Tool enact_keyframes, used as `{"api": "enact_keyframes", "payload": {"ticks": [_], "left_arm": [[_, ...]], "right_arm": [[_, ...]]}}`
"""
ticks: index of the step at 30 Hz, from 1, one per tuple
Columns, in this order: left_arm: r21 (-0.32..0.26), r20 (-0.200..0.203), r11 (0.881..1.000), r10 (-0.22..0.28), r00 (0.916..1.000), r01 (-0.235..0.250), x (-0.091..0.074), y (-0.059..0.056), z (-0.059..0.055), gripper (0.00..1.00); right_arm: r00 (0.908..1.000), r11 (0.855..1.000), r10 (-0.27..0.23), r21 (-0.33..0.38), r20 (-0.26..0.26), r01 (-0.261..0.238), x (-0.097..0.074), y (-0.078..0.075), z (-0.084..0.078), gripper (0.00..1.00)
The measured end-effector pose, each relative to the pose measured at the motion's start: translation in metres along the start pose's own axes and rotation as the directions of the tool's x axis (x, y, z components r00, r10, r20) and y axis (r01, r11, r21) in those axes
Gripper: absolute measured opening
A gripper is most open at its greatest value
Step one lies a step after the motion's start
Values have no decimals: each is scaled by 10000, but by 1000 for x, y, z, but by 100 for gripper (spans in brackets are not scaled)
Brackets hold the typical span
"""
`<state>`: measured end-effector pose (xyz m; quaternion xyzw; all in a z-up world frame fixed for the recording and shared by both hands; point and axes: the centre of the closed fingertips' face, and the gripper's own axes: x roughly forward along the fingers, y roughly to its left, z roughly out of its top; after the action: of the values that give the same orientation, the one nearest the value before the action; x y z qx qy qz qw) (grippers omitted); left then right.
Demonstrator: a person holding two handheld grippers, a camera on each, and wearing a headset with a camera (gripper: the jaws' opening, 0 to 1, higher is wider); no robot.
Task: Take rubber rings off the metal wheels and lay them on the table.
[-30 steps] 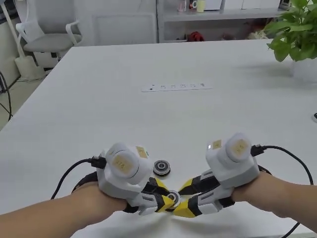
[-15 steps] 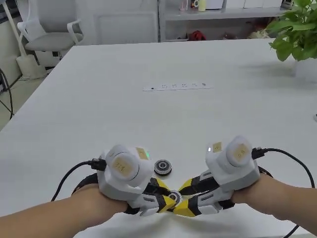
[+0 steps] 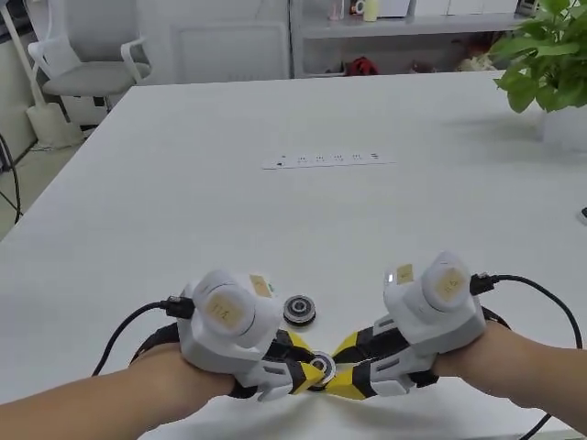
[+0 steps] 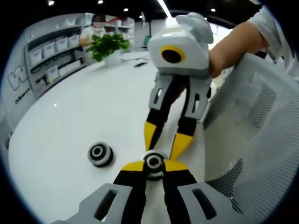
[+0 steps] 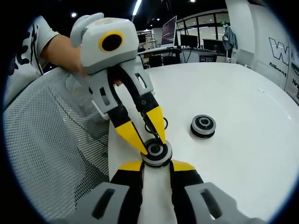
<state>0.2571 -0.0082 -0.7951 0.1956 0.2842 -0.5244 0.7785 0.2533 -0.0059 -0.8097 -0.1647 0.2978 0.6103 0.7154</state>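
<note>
A small metal wheel (image 3: 318,368) with a dark rubber ring is held just above the white table (image 3: 275,220) near its front edge. My left gripper (image 3: 307,371) comes at it from the left, my right gripper (image 3: 335,376) from the right. In the left gripper view the wheel (image 4: 154,163) sits between my left gripper's (image 4: 155,167) yellow tips, with the right gripper (image 4: 164,140) reaching in from above. In the right gripper view the wheel (image 5: 156,152) rests between my right gripper's (image 5: 157,165) tips. A thin black ring (image 5: 161,125) shows beside the left gripper (image 5: 147,130). A second wheel (image 3: 299,310) lies just behind.
A white power strip (image 3: 327,159) lies flat in the table's middle. A potted plant (image 3: 546,55) stands at the far right corner and a white chair (image 3: 87,69) beyond the far left edge. A mesh chair back (image 5: 56,149) sits close behind the table's near edge.
Both grippers stay together at the held wheel, with only slight shifts of the hands. The second wheel has not moved.
</note>
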Motion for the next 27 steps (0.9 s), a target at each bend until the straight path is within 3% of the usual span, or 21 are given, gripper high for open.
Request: {"api": "enact_keyframes", "payload": {"ticks": [27], "left_arm": [[85,-21,9999,52,10000,-52,0,0,0,13]], "right_arm": [[10000,9996,64,274,15,-65,-4,0,-3,11]]}}
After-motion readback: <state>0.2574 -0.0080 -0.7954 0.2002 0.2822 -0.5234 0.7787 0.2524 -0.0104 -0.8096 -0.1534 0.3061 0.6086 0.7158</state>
